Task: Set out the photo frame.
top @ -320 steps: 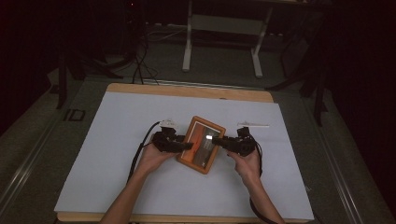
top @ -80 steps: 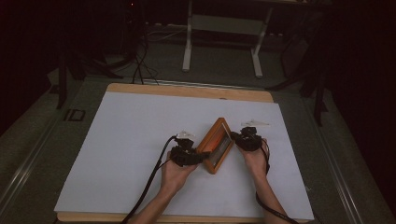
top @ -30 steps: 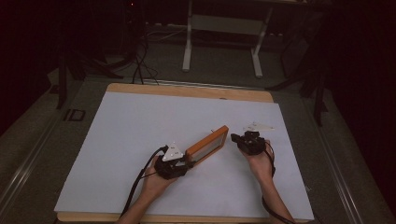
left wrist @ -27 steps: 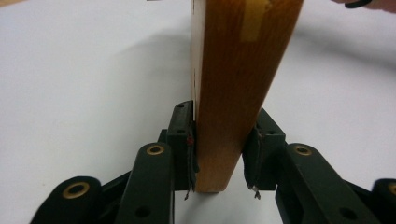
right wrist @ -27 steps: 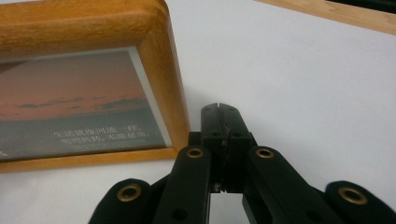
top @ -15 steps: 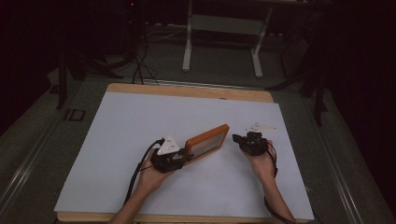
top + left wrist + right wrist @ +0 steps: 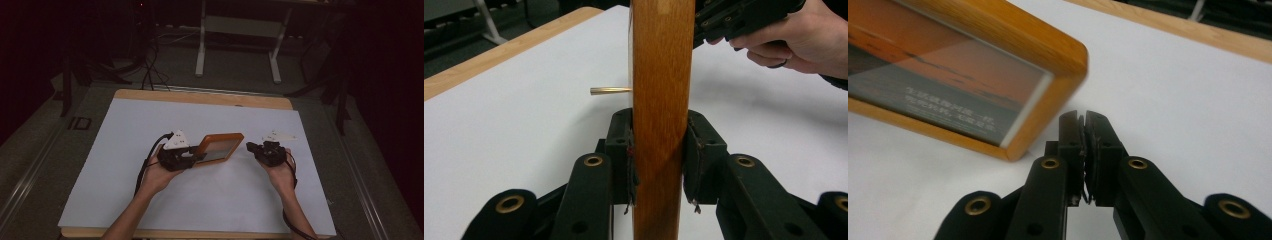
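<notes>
A wooden picture frame [image 7: 222, 146] with an orange sunset print hangs just above the white table [image 7: 130, 125], face up and tilted. My left gripper [image 7: 196, 156] is shut on its near left edge. In the left gripper view both pads clamp the frame's wooden rim [image 7: 659, 100], and a thin brass pin [image 7: 610, 91] sticks out to one side of it. My right gripper [image 7: 256, 149] hovers a little to the right of the frame, apart from it. In the right gripper view that gripper [image 7: 1084, 120] is shut on nothing, beside the frame's corner [image 7: 1058, 65].
Small pale pieces [image 7: 281, 136] lie on the white sheet just beyond the right gripper. The table's wooden far edge [image 7: 200, 97] borders a dark floor with a metal stand [image 7: 237, 45] and cables [image 7: 150, 65]. The right hand [image 7: 804, 40] is close to the frame's far end.
The left gripper has moved away from the person and turned the frame from edge-on to face-up. The right gripper has stayed put, apart from the frame.
</notes>
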A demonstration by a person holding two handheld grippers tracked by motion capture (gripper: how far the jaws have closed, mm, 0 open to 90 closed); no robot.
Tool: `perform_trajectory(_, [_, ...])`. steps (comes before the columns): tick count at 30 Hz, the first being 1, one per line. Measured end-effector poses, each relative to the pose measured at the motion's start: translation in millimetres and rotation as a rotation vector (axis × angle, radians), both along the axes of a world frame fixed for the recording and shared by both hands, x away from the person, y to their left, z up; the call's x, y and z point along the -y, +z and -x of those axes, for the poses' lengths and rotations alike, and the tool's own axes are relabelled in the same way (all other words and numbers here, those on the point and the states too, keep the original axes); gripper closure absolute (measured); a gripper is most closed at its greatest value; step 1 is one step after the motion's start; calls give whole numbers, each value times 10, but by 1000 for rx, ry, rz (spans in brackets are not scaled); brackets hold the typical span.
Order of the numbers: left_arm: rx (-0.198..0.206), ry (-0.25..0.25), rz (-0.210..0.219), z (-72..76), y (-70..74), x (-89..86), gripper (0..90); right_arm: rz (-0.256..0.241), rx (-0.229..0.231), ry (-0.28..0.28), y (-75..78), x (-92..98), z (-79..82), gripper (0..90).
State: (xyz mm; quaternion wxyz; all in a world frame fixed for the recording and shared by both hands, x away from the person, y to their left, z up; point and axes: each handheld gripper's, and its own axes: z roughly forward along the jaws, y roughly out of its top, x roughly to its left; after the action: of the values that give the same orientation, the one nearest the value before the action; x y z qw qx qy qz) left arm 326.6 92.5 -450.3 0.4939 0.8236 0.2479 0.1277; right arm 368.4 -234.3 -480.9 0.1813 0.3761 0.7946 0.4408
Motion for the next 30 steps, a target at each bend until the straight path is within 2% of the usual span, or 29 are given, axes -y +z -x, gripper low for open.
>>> perform_trajectory(7, [-16, -22, -4, -57, 111, -22, 695, 11, 31, 36, 73, -89, 30, 751])
perform_trajectory(11, [-21, -37, -4, -77, 158, -29, 695, -4, 50, 77, 124, -137, 48, 687])
perform_trajectory(14, [-25, -47, 5, -92, 189, -40, 695, -8, 67, 108, 162, -180, 64, 636])
perform_trajectory(15, [-27, -50, 11, -94, 199, -43, 695, -15, 76, 139, 186, -208, 72, 609])
perform_trajectory(17, [-29, -58, 14, -101, 219, -53, 695, -20, 81, 156, 198, -223, 75, 596])
perform_trajectory(18, [-30, -63, 17, -105, 228, -56, 695, -23, 87, 186, 219, -259, 80, 570])
perform_trajectory(19, [-31, -67, 19, -109, 238, -59, 695, -23, 87, 186, 219, -259, 80, 570])
perform_trajectory(20, [-31, -70, 19, -113, 249, -60, 695, -20, 96, 211, 238, -304, 88, 525])
perform_trajectory(22, [-30, -78, 18, -117, 269, -55, 695, -16, 107, 232, 253, -347, 92, 489])
perform_trajectory(30, [-25, -105, 20, -117, 329, -25, 695, -21, 138, 310, 316, -490, 99, 411])
